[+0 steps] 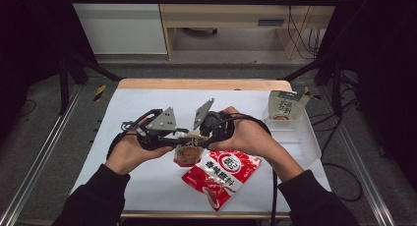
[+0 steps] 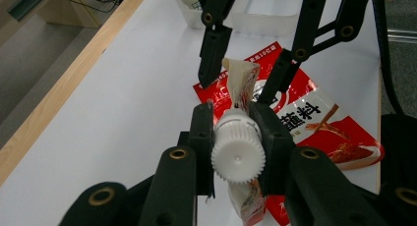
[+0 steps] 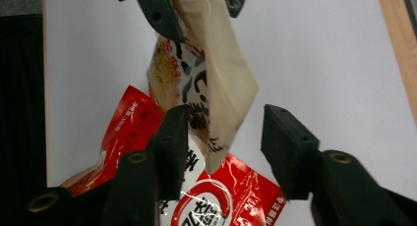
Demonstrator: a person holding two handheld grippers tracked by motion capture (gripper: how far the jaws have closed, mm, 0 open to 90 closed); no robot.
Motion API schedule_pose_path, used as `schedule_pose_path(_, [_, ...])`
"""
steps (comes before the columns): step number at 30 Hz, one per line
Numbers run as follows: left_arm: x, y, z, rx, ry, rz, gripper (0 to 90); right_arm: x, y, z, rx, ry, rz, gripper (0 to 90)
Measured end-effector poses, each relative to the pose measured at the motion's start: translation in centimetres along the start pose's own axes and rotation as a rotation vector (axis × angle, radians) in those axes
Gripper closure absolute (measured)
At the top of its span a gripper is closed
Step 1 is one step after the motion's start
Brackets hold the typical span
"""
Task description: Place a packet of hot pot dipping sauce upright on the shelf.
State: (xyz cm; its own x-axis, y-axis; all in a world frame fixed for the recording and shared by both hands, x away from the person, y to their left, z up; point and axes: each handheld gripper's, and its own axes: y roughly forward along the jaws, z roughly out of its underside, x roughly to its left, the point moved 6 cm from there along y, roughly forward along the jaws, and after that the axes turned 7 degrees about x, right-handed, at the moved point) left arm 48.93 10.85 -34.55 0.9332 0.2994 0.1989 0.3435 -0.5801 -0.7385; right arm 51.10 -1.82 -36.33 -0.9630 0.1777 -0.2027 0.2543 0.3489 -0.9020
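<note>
A small cream and red spouted pouch (image 1: 187, 155) hangs between my two grippers above the white table. My left gripper (image 2: 236, 123) is shut on its white ribbed cap (image 2: 237, 157), and the pouch body hangs down beyond the jaws. My right gripper (image 3: 228, 132) faces it from the other side. Its jaws stand on either side of the pouch's cream corner (image 3: 223, 103); the left jaw is close to the film and the right jaw is clear of it. A red seasoning packet (image 1: 223, 173) lies flat on the table right under the pouch.
A clear plastic tray (image 1: 307, 142) sits at the table's right side, with a green and white pouch (image 1: 284, 105) upright at its far end. The table's wooden far edge (image 1: 204, 83) runs behind the grippers. Metal frame rails flank the table.
</note>
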Motion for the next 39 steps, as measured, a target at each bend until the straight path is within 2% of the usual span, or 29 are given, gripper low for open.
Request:
schedule_pose_path(7, [-0.2,0.1,0.0,-0.003,0.001,0.003,73.0,0.3,0.1,-0.3,0.007,-0.001,-0.030,74.0])
schedule_pose_path(13, [-0.1,0.1,0.2,-0.010,-0.006,0.002,72.9,0.4,0.1,-0.3,0.009,0.004,-0.027,82.6])
schedule_pose_path(20, [0.1,0.2,0.6,-0.028,-0.036,0.000,72.6,0.5,-0.2,-0.6,0.025,0.008,-0.016,86.7])
schedule_pose_path(28, [0.3,0.3,0.9,-0.067,-0.080,-0.012,70.8,0.1,-0.6,-0.9,0.036,-0.009,0.020,87.9])
schedule_pose_path(32, [0.3,0.3,1.0,-0.090,-0.099,-0.037,57.8,0.0,-0.9,-0.9,0.032,-0.015,0.031,87.9])
schedule_pose_path(35, [0.4,0.2,1.1,-0.123,-0.127,-0.049,42.5,-0.2,-1.1,-0.7,0.038,-0.014,0.036,87.9])
schedule_pose_path(39, [0.4,-0.1,1.6,-0.133,-0.141,-0.078,25.7,-0.7,-1.4,-0.4,0.031,-0.012,0.045,87.9])
